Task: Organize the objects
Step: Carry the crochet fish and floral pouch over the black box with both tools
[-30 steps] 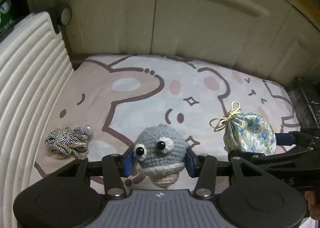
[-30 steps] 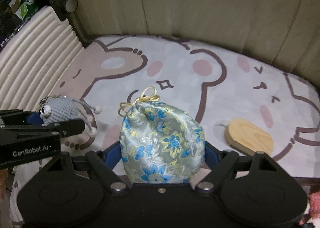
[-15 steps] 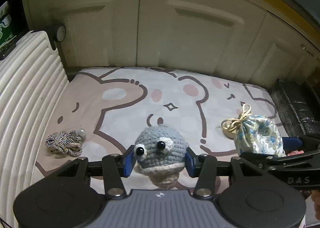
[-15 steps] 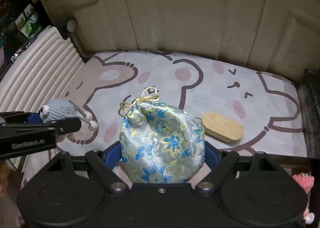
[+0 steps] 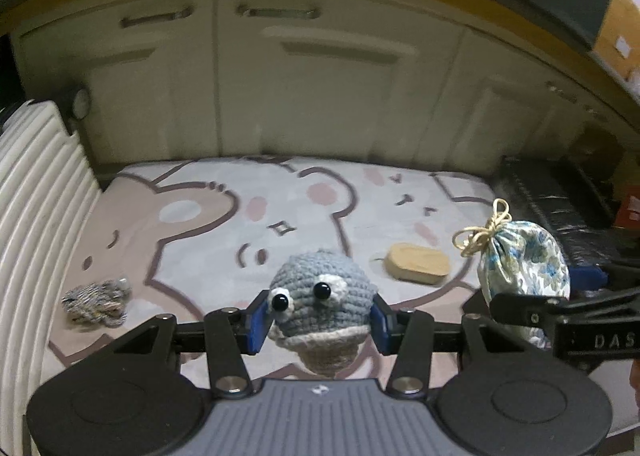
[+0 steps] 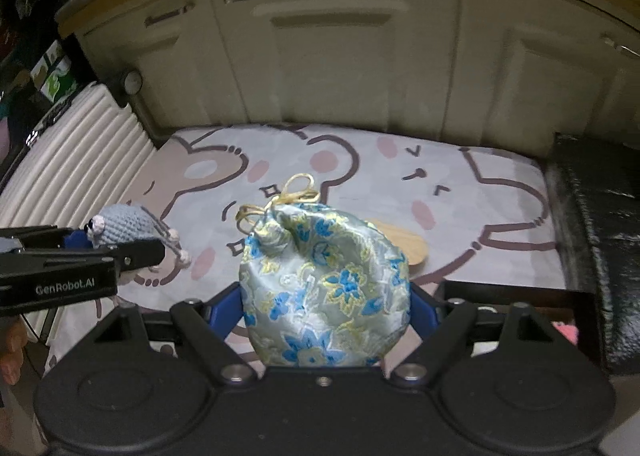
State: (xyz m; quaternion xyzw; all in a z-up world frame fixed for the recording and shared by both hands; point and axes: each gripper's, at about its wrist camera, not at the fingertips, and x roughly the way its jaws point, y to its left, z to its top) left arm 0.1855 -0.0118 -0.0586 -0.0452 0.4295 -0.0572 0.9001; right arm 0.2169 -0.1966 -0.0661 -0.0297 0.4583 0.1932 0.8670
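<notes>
My left gripper (image 5: 320,320) is shut on a grey crocheted toy (image 5: 322,292) with black bead eyes, held above the bear-print mat (image 5: 208,252). The toy also shows at the left of the right wrist view (image 6: 124,224). My right gripper (image 6: 326,308) is shut on a floral drawstring pouch (image 6: 326,288) with a yellow cord, also held above the mat. The pouch also shows at the right of the left wrist view (image 5: 524,264).
A wooden oval block (image 5: 416,266) lies on the mat right of centre. A bundle of twisted cord (image 5: 96,302) lies at the mat's left. A white ribbed suitcase (image 5: 36,224) borders the left, cream cabinets (image 5: 320,96) the back, a black box (image 6: 592,224) the right.
Both grippers have risen and pulled back from the mat with their objects still held. More of the cabinets and the wooden block have come into view.
</notes>
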